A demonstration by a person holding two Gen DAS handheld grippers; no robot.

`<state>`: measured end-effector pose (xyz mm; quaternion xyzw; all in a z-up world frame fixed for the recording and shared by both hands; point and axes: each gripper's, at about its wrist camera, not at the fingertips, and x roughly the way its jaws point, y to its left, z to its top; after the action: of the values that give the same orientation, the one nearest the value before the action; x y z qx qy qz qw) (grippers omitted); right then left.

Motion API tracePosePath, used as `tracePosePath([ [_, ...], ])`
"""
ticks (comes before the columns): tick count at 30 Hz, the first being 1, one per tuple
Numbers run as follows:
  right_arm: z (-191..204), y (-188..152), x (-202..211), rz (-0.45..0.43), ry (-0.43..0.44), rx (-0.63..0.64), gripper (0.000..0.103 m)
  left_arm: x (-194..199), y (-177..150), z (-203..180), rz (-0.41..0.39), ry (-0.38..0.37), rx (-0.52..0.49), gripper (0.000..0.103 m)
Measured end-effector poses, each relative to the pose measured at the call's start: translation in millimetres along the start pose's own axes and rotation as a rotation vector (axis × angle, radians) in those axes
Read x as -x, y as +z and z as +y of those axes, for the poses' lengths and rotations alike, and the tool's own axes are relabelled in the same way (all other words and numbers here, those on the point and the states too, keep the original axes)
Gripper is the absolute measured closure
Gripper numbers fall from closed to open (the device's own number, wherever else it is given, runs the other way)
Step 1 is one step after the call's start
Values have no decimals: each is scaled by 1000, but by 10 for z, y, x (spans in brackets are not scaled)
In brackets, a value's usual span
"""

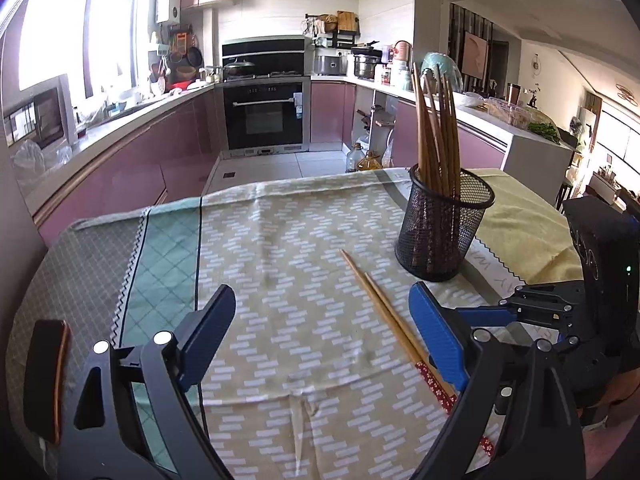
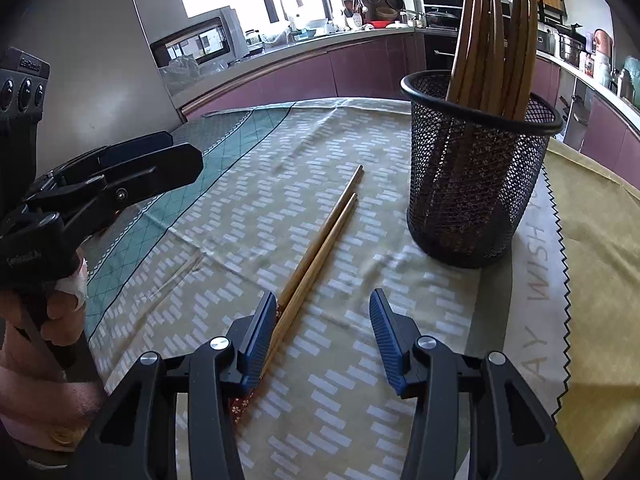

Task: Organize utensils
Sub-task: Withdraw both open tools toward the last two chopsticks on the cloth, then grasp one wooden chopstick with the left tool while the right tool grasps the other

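- Left gripper [image 1: 322, 334]: jaws spread wide, nothing between the pads. It hangs low over the near part of the table [image 1: 96, 248], its right finger just beside the decorated ends of the loose chopsticks.
- Right gripper [image 2: 322, 344]: jaws partly apart, gripping nothing. Its left pad [image 2: 260, 340] sits just beside or touching the handle ends of the loose chopsticks; contact cannot be confirmed. The chopsticks lie outside the gap, on its left.
- Pair of chopsticks [image 1: 384, 312]: two wooden sticks lying flat and side by side on the patterned tablecloth [image 1: 280, 264], towards the near edge of the table, tips pointing away towards the far edge. Red flowered handle ends nearest the grippers.
- Mesh holder [image 1: 444, 224]: black, upright, towards the far right part of the table, apart from the loose pair. It holds a bundle of wooden chopsticks [image 1: 436, 128] standing on end.
- A hand [image 2: 60, 312] grips the left gripper's handle.
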<state>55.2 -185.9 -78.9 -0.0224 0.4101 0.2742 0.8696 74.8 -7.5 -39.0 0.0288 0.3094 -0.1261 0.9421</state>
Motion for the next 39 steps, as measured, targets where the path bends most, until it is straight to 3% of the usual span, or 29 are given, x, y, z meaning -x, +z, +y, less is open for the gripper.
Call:
tracePosePath([
  [20, 67, -77, -17, 31, -74, 41, 57, -115, -136, 30, 56, -20, 22, 16],
  [24, 57, -56, -39, 34, -91, 48, 63, -154, -154, 2, 69, -28, 11, 16],
  [31, -89, -12, -44, 39, -83, 12, 83, -272, -180, -116, 110, -63, -27, 16],
  [39, -224, -16, -14, 35, -83, -19, 85, -539, -216, -334, 215, -114, -83, 33],
])
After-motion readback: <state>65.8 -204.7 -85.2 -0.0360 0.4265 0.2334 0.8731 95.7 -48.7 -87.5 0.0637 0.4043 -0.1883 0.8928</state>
